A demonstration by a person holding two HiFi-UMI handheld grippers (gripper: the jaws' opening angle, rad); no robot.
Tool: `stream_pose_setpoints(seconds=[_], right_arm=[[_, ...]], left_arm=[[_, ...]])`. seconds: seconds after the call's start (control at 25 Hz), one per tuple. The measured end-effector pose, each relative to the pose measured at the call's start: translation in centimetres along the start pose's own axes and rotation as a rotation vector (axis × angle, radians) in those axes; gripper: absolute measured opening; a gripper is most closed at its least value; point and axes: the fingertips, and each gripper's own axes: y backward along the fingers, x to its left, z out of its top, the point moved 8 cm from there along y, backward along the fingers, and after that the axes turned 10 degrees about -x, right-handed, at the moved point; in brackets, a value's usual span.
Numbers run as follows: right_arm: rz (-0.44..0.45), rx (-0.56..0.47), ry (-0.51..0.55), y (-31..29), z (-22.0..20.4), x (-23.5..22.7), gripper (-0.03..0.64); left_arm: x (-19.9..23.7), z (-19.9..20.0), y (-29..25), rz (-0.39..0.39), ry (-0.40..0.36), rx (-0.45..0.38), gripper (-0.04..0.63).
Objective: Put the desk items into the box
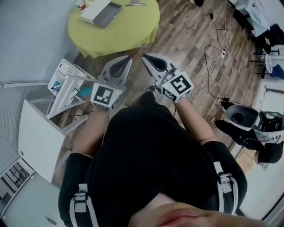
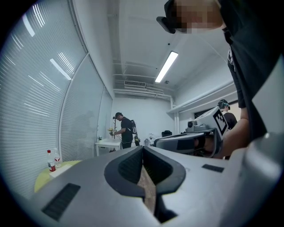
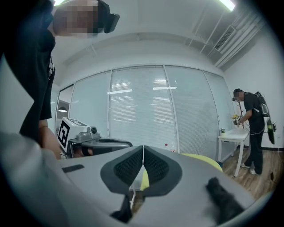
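A round table with a yellow-green cloth (image 1: 128,31) stands ahead of me across the wooden floor. An open grey box (image 1: 108,14) lies on it, with a flat white item (image 1: 94,10) beside it and a small red-capped bottle (image 2: 51,160) near the edge. I hold both grippers close to my body, side by side, pointing at the table and well short of it. My left gripper (image 1: 128,58) is shut with nothing in it, its jaws meeting tip to tip (image 2: 143,150). My right gripper (image 1: 145,56) is also shut and empty (image 3: 143,148).
A white wire rack (image 1: 66,86) and a white cabinet (image 1: 40,133) stand to my left. Cables (image 1: 217,57) trail over the floor to the right, beside a pile of equipment (image 1: 242,117). Another person (image 3: 253,128) stands by a small white table (image 3: 233,135) at the far wall.
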Motion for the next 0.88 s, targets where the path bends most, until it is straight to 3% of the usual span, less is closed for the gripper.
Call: stream_pose_setpoints(seconds=[0.56, 0.88], right_arm=[[0.077, -0.001, -0.020, 0.9, 1.5, -13.9, 0.018], [0.093, -0.001, -0.032, 0.6, 1.7, -19.2, 0.018]], left_arm=[[-0.1, -1.1, -13.4, 0.080, -0.001, 0.017, 0.012], [0.3, -1.7, -18.1, 0.129, -0.003, 0.034, 0.012]])
